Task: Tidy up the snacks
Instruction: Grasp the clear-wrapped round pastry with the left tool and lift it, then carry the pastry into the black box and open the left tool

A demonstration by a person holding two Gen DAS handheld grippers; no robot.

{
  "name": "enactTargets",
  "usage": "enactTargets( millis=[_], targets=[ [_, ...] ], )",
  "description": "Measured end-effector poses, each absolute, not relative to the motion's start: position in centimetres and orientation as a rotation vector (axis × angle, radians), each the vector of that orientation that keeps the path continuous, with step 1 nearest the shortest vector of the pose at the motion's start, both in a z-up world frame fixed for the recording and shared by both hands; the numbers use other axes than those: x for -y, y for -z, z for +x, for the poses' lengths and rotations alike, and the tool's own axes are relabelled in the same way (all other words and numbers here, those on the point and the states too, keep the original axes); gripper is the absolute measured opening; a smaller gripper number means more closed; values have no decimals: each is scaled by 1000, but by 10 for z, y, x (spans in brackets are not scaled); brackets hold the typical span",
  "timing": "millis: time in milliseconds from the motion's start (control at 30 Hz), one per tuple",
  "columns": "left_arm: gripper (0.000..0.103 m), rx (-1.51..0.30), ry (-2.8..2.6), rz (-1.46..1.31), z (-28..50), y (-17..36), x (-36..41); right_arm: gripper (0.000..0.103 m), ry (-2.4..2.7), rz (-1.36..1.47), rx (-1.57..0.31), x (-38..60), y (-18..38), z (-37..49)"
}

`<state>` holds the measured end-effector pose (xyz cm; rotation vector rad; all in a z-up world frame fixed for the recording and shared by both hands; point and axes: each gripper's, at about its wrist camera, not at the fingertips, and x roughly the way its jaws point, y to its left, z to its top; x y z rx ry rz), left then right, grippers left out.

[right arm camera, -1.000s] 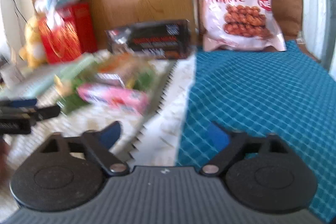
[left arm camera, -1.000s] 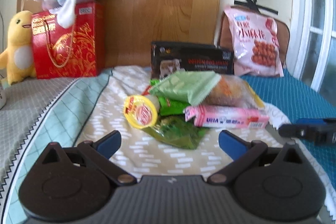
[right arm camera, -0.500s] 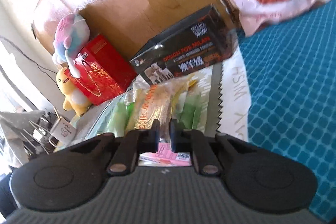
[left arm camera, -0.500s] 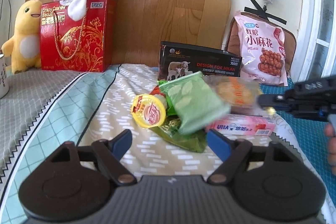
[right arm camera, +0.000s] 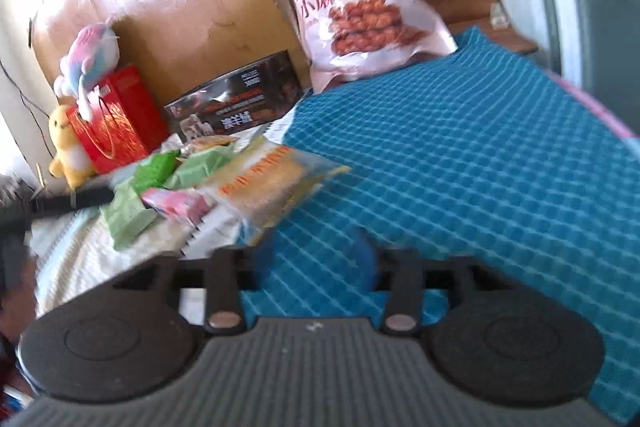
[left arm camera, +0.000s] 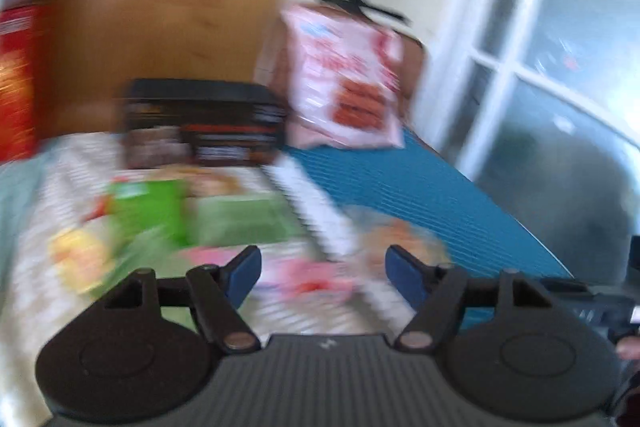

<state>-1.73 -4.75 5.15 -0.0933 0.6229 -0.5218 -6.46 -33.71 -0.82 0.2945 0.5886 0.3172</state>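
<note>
We have the snack pile (right arm camera: 208, 183) heaped on the bed just in front of the black box (right arm camera: 236, 103). Our right claw (right arm camera: 316, 263) hangs over the blue blanket (right arm camera: 460, 163), jaws opening with nothing between them, and the clear cracker packet (right arm camera: 268, 183) lies ahead and to its left, long axis running away from us. Our left claw (left arm camera: 322, 273) is closing, empty too, right above the pink carton (left arm camera: 308, 277), so it looks nearer.
</note>
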Motion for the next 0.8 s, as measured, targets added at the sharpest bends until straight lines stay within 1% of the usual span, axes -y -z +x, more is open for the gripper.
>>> enactTargets(
  millis=[167,200,233,267,300,333,367,400,433,467,567,733,800],
  targets=[
    [72,-747,572,-56,37,-42,100,55,-358,186,-576,318,7,-59],
    [72,-771,580,-61,43,-38,106,58,-376,178,-582,313,8,-55],
    [70,-800,590,-65,49,-33,114,59,-394,169,-590,308,9,-53],
    [65,-824,599,-67,53,-28,118,59,-415,150,-601,302,11,-48],
    [56,-858,609,-67,58,-21,123,59,-430,120,-612,295,14,-44],
    [55,-874,614,-73,60,-16,125,58,-434,85,-608,289,15,-39],
    [53,-868,619,-92,61,-14,124,56,-432,43,-593,283,15,-34],
    [48,-869,621,-99,62,-15,124,45,-431,6,-594,277,14,-27],
    [46,-871,619,-111,62,-18,121,37,-417,-24,-596,273,13,-20],
    [46,-861,608,-118,62,-23,118,35,-397,-53,-594,270,9,-13],
    [46,-782,586,-127,66,-51,101,35,-433,-52,-574,270,-9,6],
    [46,-661,503,-202,102,-100,56,35,-487,-104,-441,243,-49,52],
    [46,-638,453,-222,122,-109,39,35,-514,-122,-402,227,-61,79]
  ],
)
